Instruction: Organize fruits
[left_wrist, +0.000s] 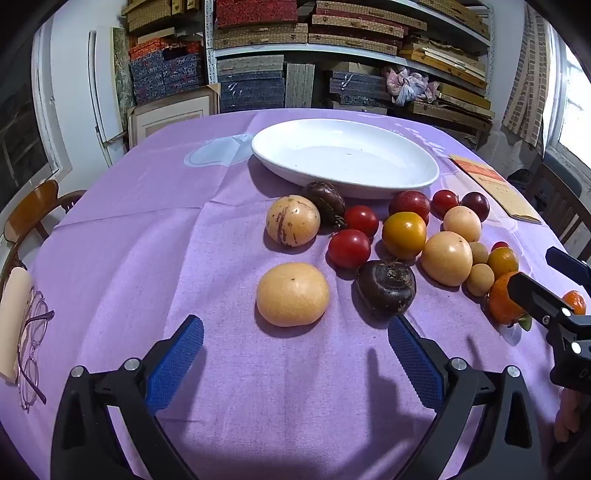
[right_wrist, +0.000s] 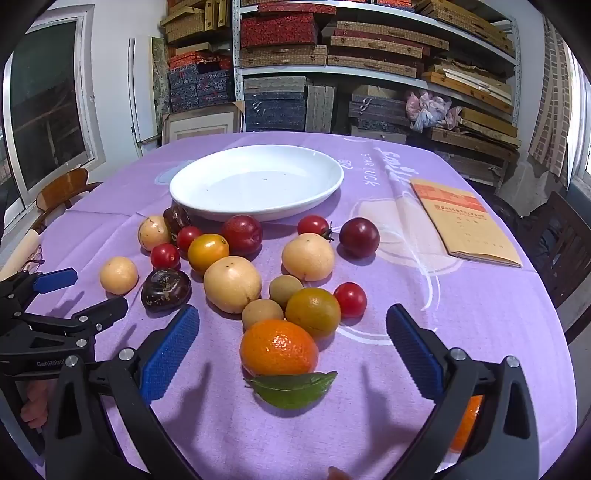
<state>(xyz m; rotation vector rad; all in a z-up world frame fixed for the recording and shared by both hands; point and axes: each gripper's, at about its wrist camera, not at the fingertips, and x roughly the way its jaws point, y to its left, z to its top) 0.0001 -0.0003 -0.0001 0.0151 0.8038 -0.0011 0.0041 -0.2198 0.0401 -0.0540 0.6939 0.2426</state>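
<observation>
A white oval plate (left_wrist: 424, 173) (right_wrist: 325, 184) sits empty at the far middle of the purple cloth. Several fruits lie in front of it: red tomatoes, yellow-orange tomatoes, pale round fruits, dark purple ones. My left gripper (left_wrist: 295, 330) is open and empty, just short of a pale yellow fruit (left_wrist: 292, 294); a dark purple fruit (left_wrist: 386, 286) lies by its right finger. My right gripper (right_wrist: 291, 325) is open and empty, its fingers on either side of an orange mandarin (right_wrist: 279, 347) with a green leaf (right_wrist: 291, 384). The right gripper also shows in the left wrist view (left_wrist: 546, 280).
A brown booklet (right_wrist: 467, 221) lies at the right of the table. Glasses (left_wrist: 31, 354) and a pale roll lie at the left edge. Another mandarin (right_wrist: 465, 424) sits behind my right finger. Wooden chairs stand on both sides, and shelves of boxes stand behind.
</observation>
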